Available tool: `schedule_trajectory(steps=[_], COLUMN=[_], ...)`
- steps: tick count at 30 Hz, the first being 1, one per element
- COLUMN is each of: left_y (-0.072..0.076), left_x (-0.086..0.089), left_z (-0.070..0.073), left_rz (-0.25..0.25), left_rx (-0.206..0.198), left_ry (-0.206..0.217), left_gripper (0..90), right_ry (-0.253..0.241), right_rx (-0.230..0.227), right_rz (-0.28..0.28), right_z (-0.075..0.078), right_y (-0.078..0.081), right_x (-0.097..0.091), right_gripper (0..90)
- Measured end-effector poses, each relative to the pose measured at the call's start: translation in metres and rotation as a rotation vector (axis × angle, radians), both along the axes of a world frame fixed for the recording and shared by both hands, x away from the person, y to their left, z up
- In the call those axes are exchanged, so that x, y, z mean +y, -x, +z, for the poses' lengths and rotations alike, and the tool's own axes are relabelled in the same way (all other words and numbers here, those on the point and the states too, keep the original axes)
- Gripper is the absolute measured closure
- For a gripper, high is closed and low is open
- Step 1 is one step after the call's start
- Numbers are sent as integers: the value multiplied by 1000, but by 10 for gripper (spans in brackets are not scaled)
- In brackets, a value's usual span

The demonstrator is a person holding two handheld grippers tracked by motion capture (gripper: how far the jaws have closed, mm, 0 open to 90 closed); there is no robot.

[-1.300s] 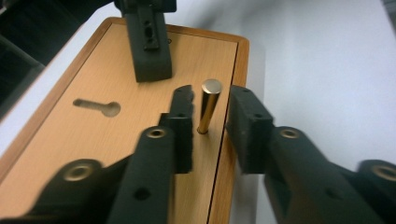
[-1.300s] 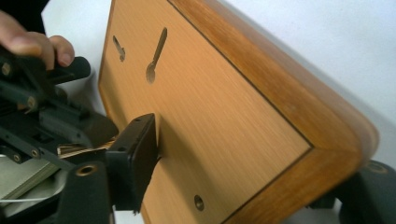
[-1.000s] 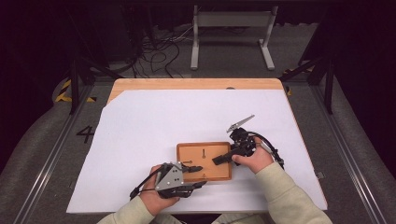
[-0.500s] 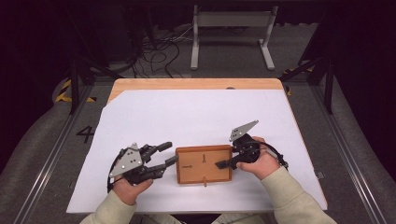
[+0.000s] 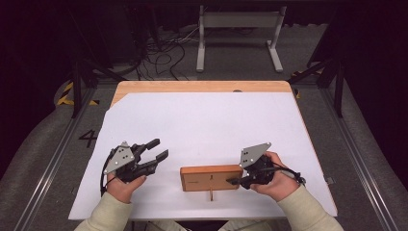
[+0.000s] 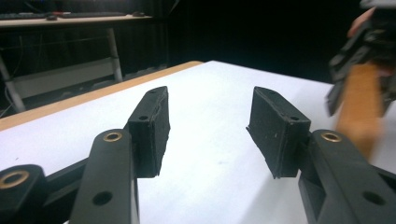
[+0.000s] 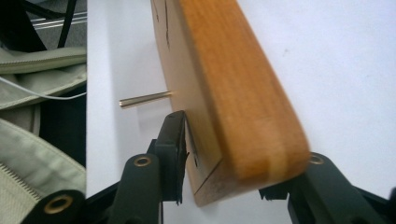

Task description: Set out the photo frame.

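Wooden block (image 5: 211,177) on edge, pinched by closing right gripper (image 5: 236,181), left gripper (image 5: 162,149) spread, empty, well apart.

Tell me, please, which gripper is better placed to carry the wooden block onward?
The right gripper. Its jaws, which have just been closing, clamp the end of the wooden block, tilted on edge with its peg sticking out sideways. The left gripper stands apart from it, jaws open and holding nothing.
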State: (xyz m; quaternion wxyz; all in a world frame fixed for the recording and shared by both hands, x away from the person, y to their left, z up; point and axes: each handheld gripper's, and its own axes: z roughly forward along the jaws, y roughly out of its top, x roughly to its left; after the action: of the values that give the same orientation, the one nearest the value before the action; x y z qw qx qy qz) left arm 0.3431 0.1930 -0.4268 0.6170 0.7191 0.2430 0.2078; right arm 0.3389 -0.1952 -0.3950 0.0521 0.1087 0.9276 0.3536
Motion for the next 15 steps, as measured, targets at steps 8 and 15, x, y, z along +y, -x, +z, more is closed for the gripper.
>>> schedule_trajectory(steps=[8,15], left_y=[-6,-7], left_x=[4,2], left_z=[-9,-13], left_rz=[32,38], left_rx=[38,51], left_ry=[-35,-44], left_gripper=[481,484], right_ry=[-4,5], right_rx=[-13,-28], right_rz=[16,44], right_z=[-2,-3], right_y=[15,25], right_x=[-2,-2], right_gripper=[625,608])
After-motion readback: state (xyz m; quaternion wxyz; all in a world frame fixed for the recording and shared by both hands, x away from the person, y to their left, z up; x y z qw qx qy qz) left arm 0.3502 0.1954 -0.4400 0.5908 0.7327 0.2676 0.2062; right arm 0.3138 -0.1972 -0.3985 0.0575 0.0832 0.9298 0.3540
